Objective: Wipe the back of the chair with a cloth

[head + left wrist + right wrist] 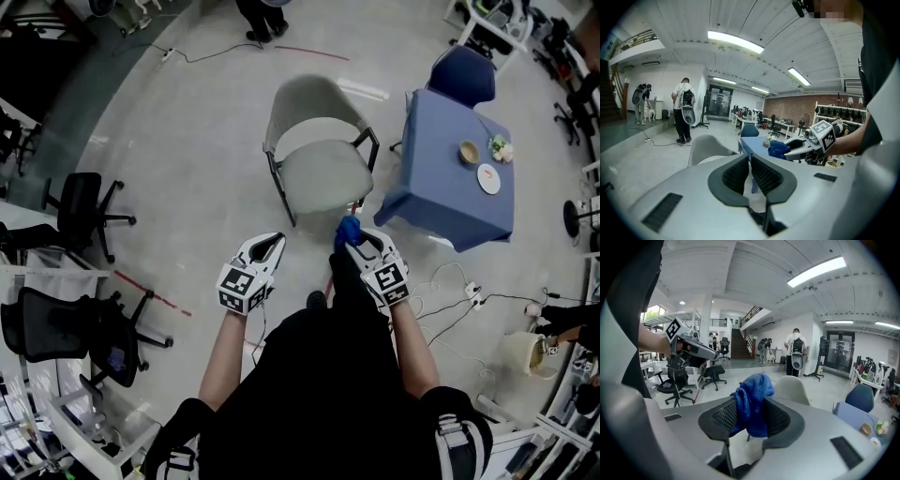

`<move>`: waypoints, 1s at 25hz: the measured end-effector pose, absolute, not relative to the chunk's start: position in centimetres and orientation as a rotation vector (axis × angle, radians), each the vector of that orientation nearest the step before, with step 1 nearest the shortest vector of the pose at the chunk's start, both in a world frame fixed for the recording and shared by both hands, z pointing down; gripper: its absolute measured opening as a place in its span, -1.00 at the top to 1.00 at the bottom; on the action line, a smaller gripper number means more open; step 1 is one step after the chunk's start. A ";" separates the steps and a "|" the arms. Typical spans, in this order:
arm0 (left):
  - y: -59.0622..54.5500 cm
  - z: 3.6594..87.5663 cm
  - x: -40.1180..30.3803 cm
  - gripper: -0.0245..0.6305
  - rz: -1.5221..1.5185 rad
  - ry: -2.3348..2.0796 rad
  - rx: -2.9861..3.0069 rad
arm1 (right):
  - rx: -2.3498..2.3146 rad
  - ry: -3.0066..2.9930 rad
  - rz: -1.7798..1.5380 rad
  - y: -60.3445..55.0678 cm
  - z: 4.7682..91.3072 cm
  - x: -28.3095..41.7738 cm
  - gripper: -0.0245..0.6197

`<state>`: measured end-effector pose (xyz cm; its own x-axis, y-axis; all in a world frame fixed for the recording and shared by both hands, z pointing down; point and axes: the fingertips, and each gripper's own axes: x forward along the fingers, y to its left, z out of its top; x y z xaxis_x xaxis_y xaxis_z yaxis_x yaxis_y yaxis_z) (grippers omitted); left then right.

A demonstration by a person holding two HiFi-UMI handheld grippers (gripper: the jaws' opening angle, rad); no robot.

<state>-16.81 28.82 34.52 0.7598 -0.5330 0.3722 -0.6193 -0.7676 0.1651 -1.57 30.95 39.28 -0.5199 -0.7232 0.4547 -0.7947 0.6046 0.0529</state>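
A grey-green shell chair (319, 155) stands on the floor ahead of me, its curved back (309, 97) on the far side. In the left gripper view the chair (705, 147) shows beyond the jaws. My right gripper (359, 246) is shut on a blue cloth (348, 230), held short of the chair's front edge. The cloth (752, 401) bunches up between the right gripper's (750, 416) pads, with the chair (792, 387) behind it. My left gripper (267, 248) hovers level with it to the left, jaws together with nothing between them (750, 176).
A table with a blue cover (441, 178) stands right of the chair, carrying a bowl (469, 152) and a plate (488, 178); a blue chair (463, 73) sits behind it. Black office chairs (80, 211) stand at left. Cables (450, 291) lie on the floor at right. People stand far off (683, 110).
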 end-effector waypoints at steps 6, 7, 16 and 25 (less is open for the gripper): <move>24.4 34.9 -15.3 0.82 0.470 -0.932 2.656 | 1.173 -2.420 0.238 25.6 40.0 0.2 0.41; 23.3 35.1 -15.1 0.82 0.471 -0.941 2.646 | 1.162 -2.422 0.238 24.4 40.1 0.4 0.41; 13.2 35.7 -11.4 0.82 0.492 -1.013 2.594 | 1.063 -2.452 0.223 13.3 40.3 4.2 0.41; 4.9 37.5 -8.4 0.82 0.522 -1.136 2.492 | 0.940 -2.503 0.226 2.3 42.1 7.4 0.41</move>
